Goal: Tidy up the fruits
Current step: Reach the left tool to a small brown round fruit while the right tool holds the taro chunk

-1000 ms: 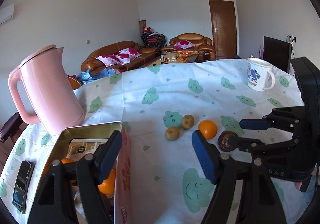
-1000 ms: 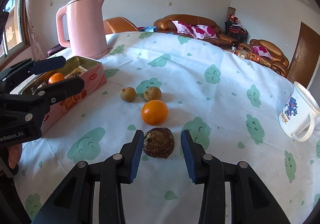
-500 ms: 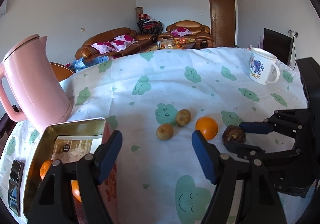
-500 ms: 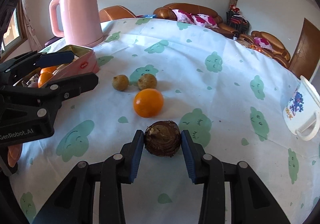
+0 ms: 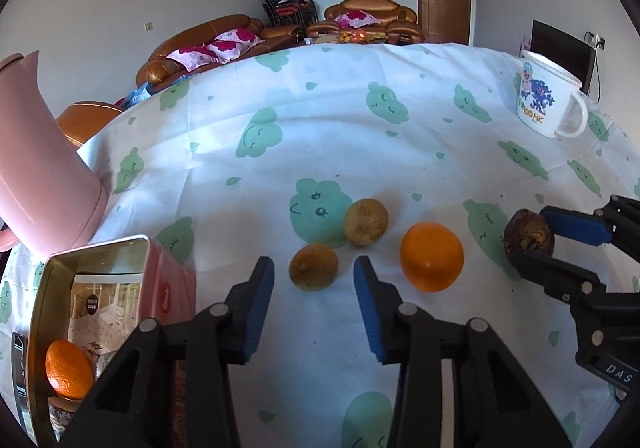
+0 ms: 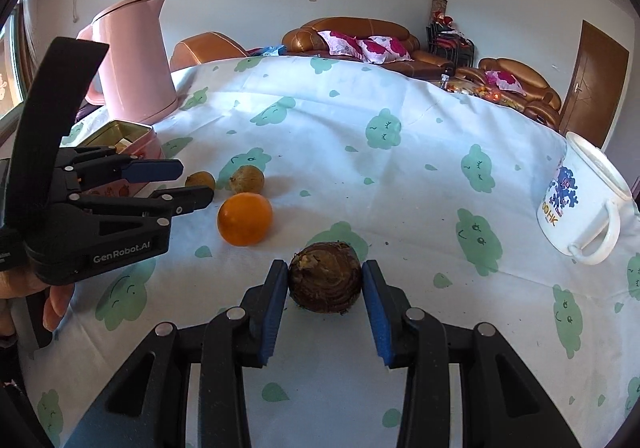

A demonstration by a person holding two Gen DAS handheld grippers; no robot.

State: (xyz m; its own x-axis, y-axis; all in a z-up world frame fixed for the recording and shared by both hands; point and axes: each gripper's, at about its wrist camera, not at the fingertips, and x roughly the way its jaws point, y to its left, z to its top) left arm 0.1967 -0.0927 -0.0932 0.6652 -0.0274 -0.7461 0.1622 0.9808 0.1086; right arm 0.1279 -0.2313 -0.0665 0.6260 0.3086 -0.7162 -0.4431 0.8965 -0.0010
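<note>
My right gripper (image 6: 325, 282) is shut on a dark brown round fruit (image 6: 325, 276), held just above the tablecloth; it also shows in the left wrist view (image 5: 528, 238). My left gripper (image 5: 314, 280) is open, its fingers either side of a small brown fruit (image 5: 313, 266) on the cloth. A second brown fruit (image 5: 366, 221) and an orange (image 5: 432, 256) lie just beyond and to the right. The open pink tin (image 5: 160, 272) at the left holds an orange (image 5: 68, 368).
A pink kettle (image 5: 36, 175) stands behind the tin at the left. A white printed mug (image 5: 546, 101) stands at the far right of the table. A dark phone lies by the tin at the left edge.
My left gripper has moved forward and down from the tin to straddle the small brown fruit. My right gripper has closed on the dark brown fruit.
</note>
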